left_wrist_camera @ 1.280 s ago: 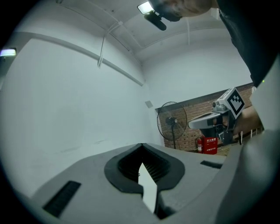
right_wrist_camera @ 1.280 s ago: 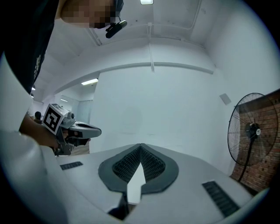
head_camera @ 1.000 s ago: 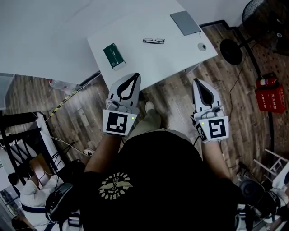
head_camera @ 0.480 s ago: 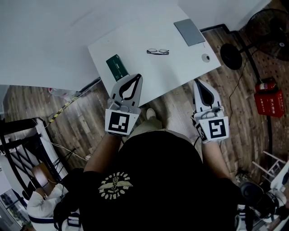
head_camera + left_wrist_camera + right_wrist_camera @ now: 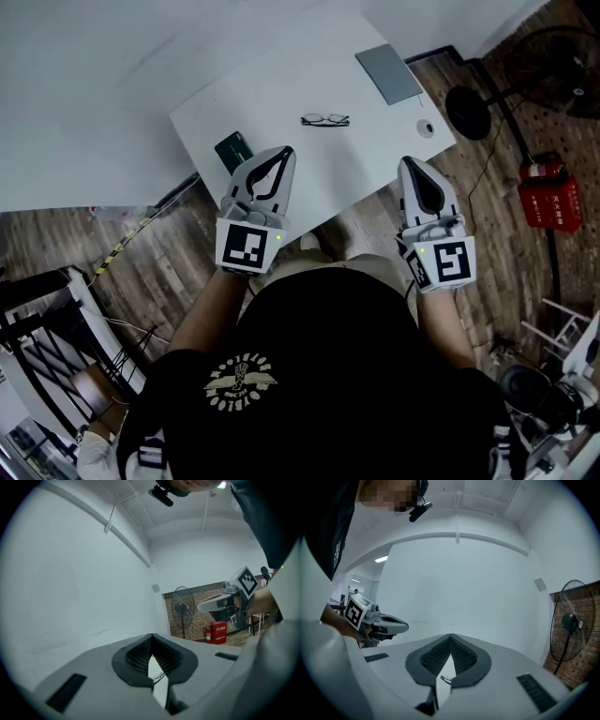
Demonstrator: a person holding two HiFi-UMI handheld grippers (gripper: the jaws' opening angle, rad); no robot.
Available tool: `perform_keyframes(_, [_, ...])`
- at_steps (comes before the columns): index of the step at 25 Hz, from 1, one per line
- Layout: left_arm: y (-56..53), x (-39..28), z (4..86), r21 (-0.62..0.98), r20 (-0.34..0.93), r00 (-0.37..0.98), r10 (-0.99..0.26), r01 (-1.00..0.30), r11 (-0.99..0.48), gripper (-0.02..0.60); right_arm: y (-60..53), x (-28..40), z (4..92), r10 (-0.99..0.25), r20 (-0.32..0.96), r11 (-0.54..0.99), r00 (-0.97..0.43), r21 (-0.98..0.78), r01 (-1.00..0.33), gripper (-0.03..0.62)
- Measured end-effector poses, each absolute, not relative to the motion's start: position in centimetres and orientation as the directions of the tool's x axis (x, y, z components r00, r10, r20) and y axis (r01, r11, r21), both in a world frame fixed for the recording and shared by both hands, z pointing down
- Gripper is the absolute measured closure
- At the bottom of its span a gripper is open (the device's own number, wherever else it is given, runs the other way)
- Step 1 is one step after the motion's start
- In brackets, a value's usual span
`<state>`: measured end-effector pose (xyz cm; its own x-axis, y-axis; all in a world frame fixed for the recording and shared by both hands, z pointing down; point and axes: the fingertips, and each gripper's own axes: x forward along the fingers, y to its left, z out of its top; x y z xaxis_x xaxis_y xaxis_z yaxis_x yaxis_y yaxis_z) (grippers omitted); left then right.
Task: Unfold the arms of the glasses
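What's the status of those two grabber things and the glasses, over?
Both shut and empty, left gripper and right gripper, at the table near edge. The glasses lie untouched mid-table. A green box beside left gripper; nothing between grippers and glasses.

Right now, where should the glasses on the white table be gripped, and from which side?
Likely one outer end of the frame, from the near edge: the glasses lie flat, long axis across the table; hinges too small to see.
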<state>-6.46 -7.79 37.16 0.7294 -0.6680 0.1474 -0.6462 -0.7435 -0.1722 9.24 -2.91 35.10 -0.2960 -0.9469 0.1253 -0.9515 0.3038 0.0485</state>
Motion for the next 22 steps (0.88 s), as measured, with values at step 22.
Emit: perform_keyframes(22, [-15.3,-1.2,45.0,-0.233,0.392,0.694,-0.604,-0.56,-0.795,0.574,-12.0,12.5,36.8,-0.924,0.151,0.359,-0.351,0.028,-0.933,0.599])
